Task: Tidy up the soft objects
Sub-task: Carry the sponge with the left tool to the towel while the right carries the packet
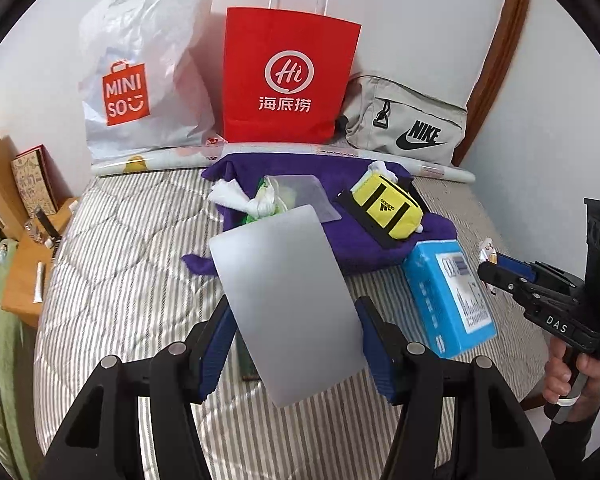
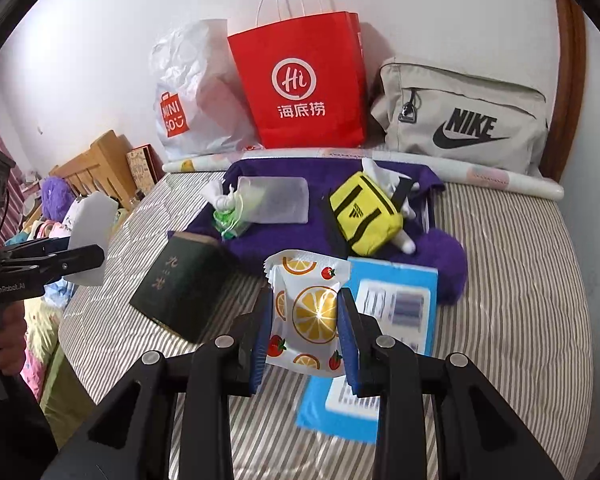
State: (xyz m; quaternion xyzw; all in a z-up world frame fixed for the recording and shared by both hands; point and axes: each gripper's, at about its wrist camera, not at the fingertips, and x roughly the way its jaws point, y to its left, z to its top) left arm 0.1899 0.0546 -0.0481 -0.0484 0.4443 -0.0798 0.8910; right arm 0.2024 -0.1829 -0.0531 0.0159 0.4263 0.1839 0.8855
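The left hand-held gripper [image 1: 296,344] is closed on a frosted grey sheet [image 1: 286,304], possibly a flat plastic pouch, its blue pads pressed to both edges and the sheet raised above the striped bed [image 1: 132,264]. The right hand-held gripper [image 2: 305,334] clamps a white snack packet [image 2: 306,312] printed with orange slices and strawberries, held above a blue box [image 2: 392,312] that lies flat on the bed. Just left of the packet, a dark green book [image 2: 180,288] rests tilted on the bedding. Behind these, a purple towel [image 2: 284,236] is spread out and carries a second frosted pouch [image 2: 276,200], a knotted white and green plastic bag [image 2: 230,216] and a small yellow Adidas bag [image 2: 364,216]. Against the wall stand a white Miniso bag [image 2: 188,96], a red paper bag [image 2: 300,80] and a grey Nike bag [image 2: 464,116], with a rolled printed sheet [image 2: 500,178] lying in front of them.
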